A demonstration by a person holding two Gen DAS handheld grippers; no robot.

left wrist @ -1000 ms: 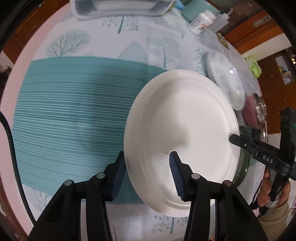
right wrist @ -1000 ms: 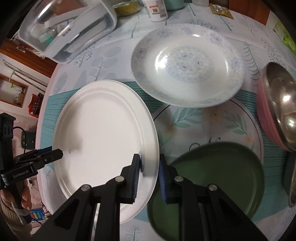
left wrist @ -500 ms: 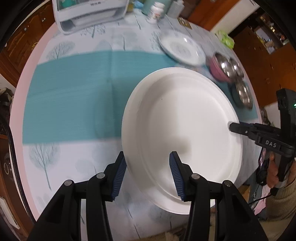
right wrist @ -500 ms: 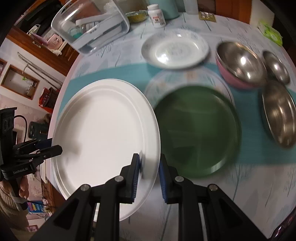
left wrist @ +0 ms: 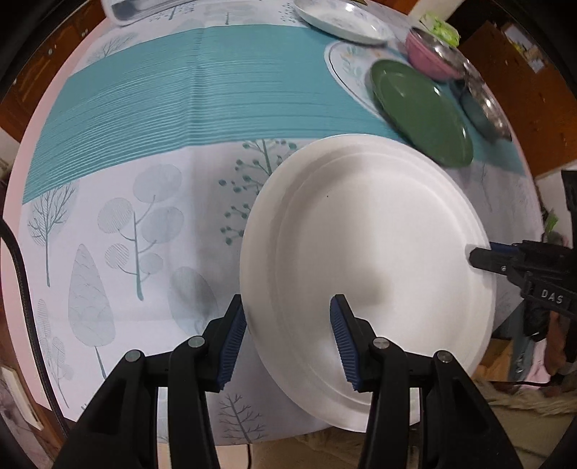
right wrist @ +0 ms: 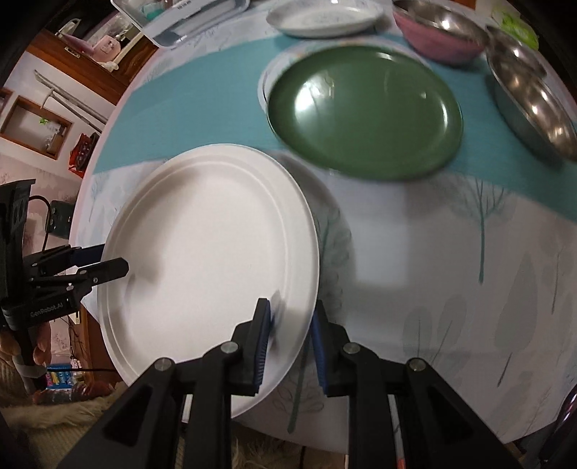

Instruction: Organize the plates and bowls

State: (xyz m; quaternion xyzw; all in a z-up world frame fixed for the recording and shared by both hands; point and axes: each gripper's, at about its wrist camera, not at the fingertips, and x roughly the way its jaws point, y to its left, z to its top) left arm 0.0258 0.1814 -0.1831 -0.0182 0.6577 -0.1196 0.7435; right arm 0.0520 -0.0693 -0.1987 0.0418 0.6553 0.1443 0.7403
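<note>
Both claws on plain white plate [left wrist: 375, 259]

Home dining room, round table [left wrist: 108, 252] with tree-print tablecloth, wooden cabinets [right wrist: 83, 61], crockery

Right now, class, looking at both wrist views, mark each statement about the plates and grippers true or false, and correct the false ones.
1. The large white oval plate is gripped at opposite edges by the left gripper and the right gripper. True.
2. The round green plate sits on the white plate. False: it rests on a leaf-patterned plate, apart.
3. The pink bowl holds a steel bowl. True.
4. The green plate is gripped. False: nothing touches it.
</note>
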